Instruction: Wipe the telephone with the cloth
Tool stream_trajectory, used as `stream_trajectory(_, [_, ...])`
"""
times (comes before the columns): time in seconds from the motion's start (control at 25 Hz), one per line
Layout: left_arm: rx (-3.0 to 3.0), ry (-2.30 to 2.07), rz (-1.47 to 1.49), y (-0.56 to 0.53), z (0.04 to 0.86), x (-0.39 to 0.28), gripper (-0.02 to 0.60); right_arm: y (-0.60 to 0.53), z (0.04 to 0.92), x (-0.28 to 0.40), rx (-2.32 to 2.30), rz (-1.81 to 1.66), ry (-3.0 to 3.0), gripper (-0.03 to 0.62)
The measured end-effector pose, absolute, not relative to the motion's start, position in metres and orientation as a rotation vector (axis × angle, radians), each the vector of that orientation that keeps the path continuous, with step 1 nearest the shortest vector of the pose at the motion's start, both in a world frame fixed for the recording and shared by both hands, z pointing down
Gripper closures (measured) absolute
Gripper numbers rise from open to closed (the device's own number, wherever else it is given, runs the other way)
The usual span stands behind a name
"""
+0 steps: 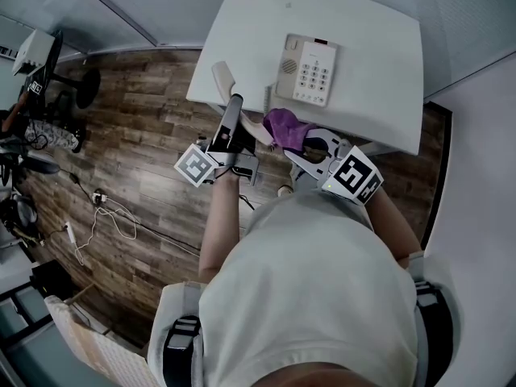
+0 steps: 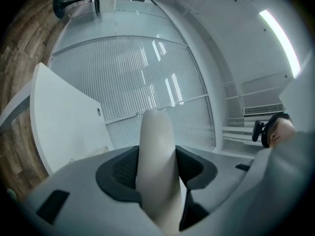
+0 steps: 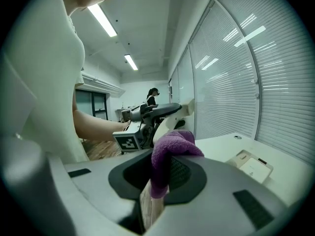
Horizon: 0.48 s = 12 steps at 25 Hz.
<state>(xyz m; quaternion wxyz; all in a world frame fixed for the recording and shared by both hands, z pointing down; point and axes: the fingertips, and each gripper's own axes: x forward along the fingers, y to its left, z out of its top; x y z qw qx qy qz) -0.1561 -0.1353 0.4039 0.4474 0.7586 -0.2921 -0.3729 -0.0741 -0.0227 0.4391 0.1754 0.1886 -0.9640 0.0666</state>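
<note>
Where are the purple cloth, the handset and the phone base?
purple cloth (image 1: 284, 127): head view, its bunched middle.
handset (image 2: 156, 151): left gripper view, its pale rounded back.
phone base (image 1: 314, 75): head view, its keypad.

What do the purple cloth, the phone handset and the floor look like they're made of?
The cloth: probably microfibre or terry, matte; its surface looks fuzzy. The handset: likely smooth cream plastic, with an even, slightly glossy face. The floor: wood-grain planks; real wood or laminate, I cannot tell.
</note>
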Motion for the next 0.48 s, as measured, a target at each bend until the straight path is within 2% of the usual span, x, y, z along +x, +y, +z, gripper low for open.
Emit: stream_trajectory(0.48, [1.914,-0.746,-0.792,-0.154,0.421,-0.138,0.357,-0.068,0.440,-0.052,0.790,0.182,-2.696,0.531])
